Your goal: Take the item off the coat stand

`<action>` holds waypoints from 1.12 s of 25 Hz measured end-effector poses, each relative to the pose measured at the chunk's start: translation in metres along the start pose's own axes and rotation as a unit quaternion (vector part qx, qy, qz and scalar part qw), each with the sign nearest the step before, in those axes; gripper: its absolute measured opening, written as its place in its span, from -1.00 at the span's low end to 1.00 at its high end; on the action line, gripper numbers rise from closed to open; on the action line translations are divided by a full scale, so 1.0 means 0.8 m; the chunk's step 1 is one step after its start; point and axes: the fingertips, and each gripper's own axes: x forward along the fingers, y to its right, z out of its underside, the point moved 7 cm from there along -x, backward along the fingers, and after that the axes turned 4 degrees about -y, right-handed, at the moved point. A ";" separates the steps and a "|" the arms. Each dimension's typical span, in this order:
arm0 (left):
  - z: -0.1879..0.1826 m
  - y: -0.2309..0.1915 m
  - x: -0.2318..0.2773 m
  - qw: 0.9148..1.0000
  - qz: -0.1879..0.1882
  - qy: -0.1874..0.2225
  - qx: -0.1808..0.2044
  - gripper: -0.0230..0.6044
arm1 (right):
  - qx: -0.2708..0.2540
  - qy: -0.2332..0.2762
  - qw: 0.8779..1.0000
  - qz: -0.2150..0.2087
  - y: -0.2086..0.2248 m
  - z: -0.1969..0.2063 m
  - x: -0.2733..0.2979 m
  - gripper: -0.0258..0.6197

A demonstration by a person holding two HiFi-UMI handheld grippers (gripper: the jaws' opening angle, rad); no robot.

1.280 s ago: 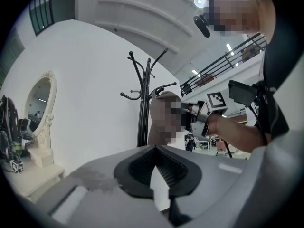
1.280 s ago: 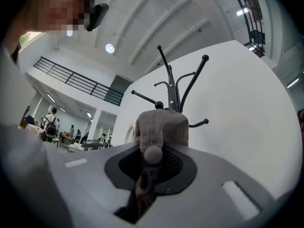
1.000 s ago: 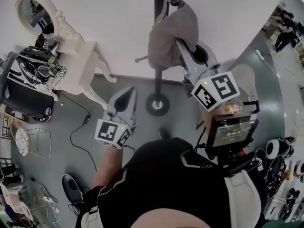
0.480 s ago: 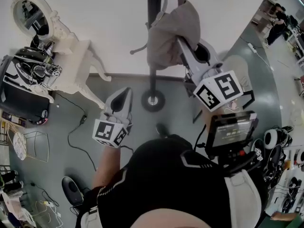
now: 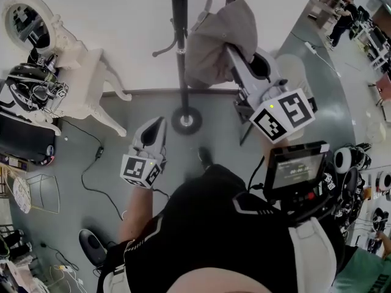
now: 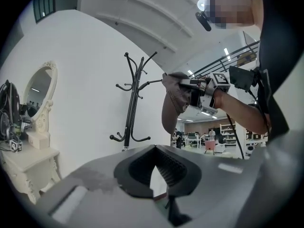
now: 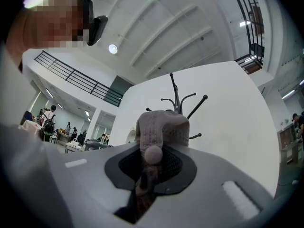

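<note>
My right gripper (image 5: 233,57) clenches the soft grey stitched cap (image 5: 214,41), slim black stand (image 5: 179,41) at its nine o'clock; left gripper (image 5: 156,127) pinched shut, empty.

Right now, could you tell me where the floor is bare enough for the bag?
Bare floor between the table and the stand's base, and right of the bag. Crowded: the left edge, with cable, basket and black gear.

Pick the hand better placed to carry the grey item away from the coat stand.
Right: the right tongs are shut on the grey item, beside the coat stand. The left tongs are shut, empty, away from it.
</note>
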 end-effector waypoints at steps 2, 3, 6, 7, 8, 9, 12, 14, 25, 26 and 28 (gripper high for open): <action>0.009 0.006 -0.003 1.000 -0.004 0.002 -0.005 -0.90 | 0.000 -0.003 1.000 0.001 -0.003 0.000 -0.011 -0.79; 0.012 0.009 -0.003 1.000 -0.005 0.002 -0.008 -0.90 | 0.001 -0.004 1.000 0.003 -0.004 0.000 -0.016 -0.79; 0.018 0.018 -0.002 1.000 0.005 -0.004 -0.003 -0.90 | 0.001 -0.001 1.000 0.005 -0.003 -0.002 -0.029 -0.79; 0.018 0.021 -0.001 1.000 0.006 -0.006 0.001 -0.90 | 0.002 0.000 1.000 0.006 -0.001 -0.003 -0.035 -0.79; 0.019 0.025 -0.001 1.000 0.004 -0.007 0.004 -0.90 | 0.005 0.001 1.000 0.006 0.001 -0.004 -0.041 -0.79; 0.019 0.029 -0.001 1.000 0.001 -0.008 0.006 -0.90 | 0.008 0.003 1.000 0.006 0.004 -0.005 -0.048 -0.79; 0.025 0.039 0.002 1.000 -0.010 -0.014 0.015 -0.90 | 0.020 0.007 1.000 0.005 0.015 -0.007 -0.068 -0.79; 0.029 0.044 0.006 1.000 -0.014 -0.020 0.019 -0.90 | 0.023 0.007 1.000 0.001 0.023 -0.009 -0.077 -0.79; 0.039 0.125 0.028 0.999 -0.022 -0.029 -0.002 -0.90 | 0.038 -0.018 0.999 -0.021 0.072 -0.011 -0.144 -0.79; 0.041 0.130 0.028 0.999 -0.026 -0.030 -0.006 -0.90 | 0.040 -0.021 0.999 -0.023 0.074 -0.009 -0.150 -0.79; 0.047 0.141 0.026 0.999 -0.034 -0.034 -0.011 -0.90 | 0.043 -0.024 0.998 -0.026 0.078 -0.004 -0.161 -0.79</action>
